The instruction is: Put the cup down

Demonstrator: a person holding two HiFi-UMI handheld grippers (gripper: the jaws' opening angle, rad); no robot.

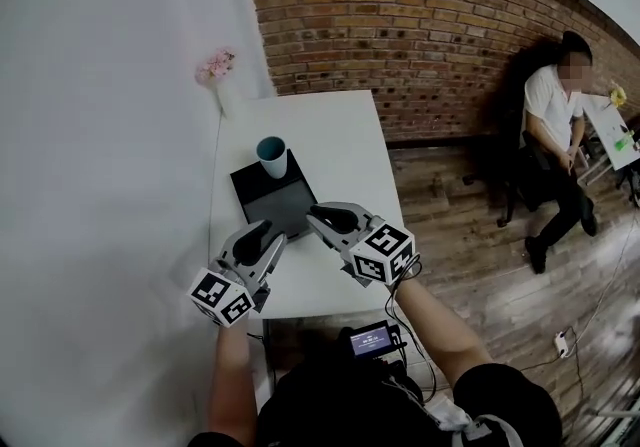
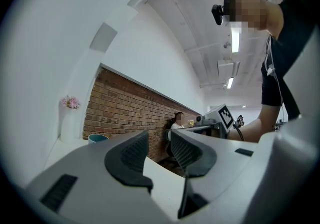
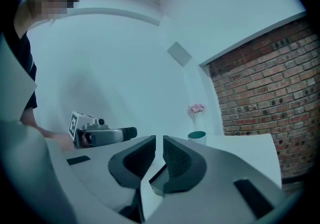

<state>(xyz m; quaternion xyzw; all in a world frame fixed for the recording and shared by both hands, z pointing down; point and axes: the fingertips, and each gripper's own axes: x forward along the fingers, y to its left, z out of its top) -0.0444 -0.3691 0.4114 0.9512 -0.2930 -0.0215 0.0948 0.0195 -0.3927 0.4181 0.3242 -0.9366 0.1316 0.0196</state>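
Note:
A white cup (image 1: 271, 155) with a teal inside stands upright on the far corner of a black square tray (image 1: 280, 205) on the white table (image 1: 340, 140). The cup's rim also shows in the left gripper view (image 2: 97, 138) and the right gripper view (image 3: 197, 137), far beyond the jaws. My left gripper (image 1: 268, 230) hovers over the tray's near edge, jaws drawn nearly together with nothing between them (image 2: 159, 148). My right gripper (image 1: 312, 215) hangs beside it, jaws shut down to a thin slit and empty (image 3: 159, 150). Neither gripper touches the cup.
A white vase with pink flowers (image 1: 220, 75) stands at the table's far left corner against the white wall. A brick wall runs behind. A person (image 1: 555, 125) sits on a chair on the wooden floor to the right. A small screen device (image 1: 370, 339) hangs below the table's near edge.

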